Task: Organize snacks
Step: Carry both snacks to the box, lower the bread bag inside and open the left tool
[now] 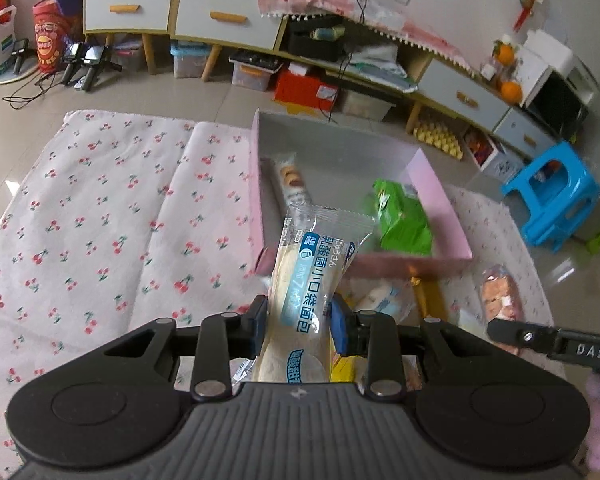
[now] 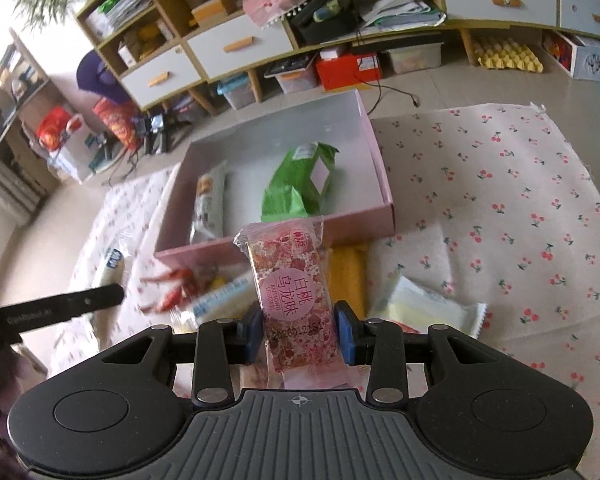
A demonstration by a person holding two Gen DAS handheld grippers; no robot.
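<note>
Spreading under everything we see a cherry-print cloth [image 1: 100,208], and on it, toward twelve o'clock from both grippers, a shallow pink box [image 2: 380,184] with its open top facing up. Inside the box lie a green packet [image 2: 296,184] and a long pale biscuit packet [image 2: 210,204], the green one toward the three o'clock side, the pale one toward nine. Neither is touching the other.

Between the box's near wall and our grippers the cloth is crowded with loose snacks: a yellow packet [image 2: 346,276], a pale yellow pack [image 2: 420,300] at three o'clock, and a red-printed wrapper [image 2: 172,292] at nine o'clock, blurred.

Our left gripper [image 1: 300,320] is clamped on a white bread packet [image 1: 316,264]. Its long axis runs from the pads up toward twelve o'clock, leaning a little to one o'clock, and its crimped end overlaps the box's near wall in the left wrist view.

Our right gripper [image 2: 300,328] pinches a pink peach-oolong bar [image 2: 292,284], standing along the fingers, long axis at twelve o'clock, its sealed top just below the box's near wall in the right wrist view.
</note>
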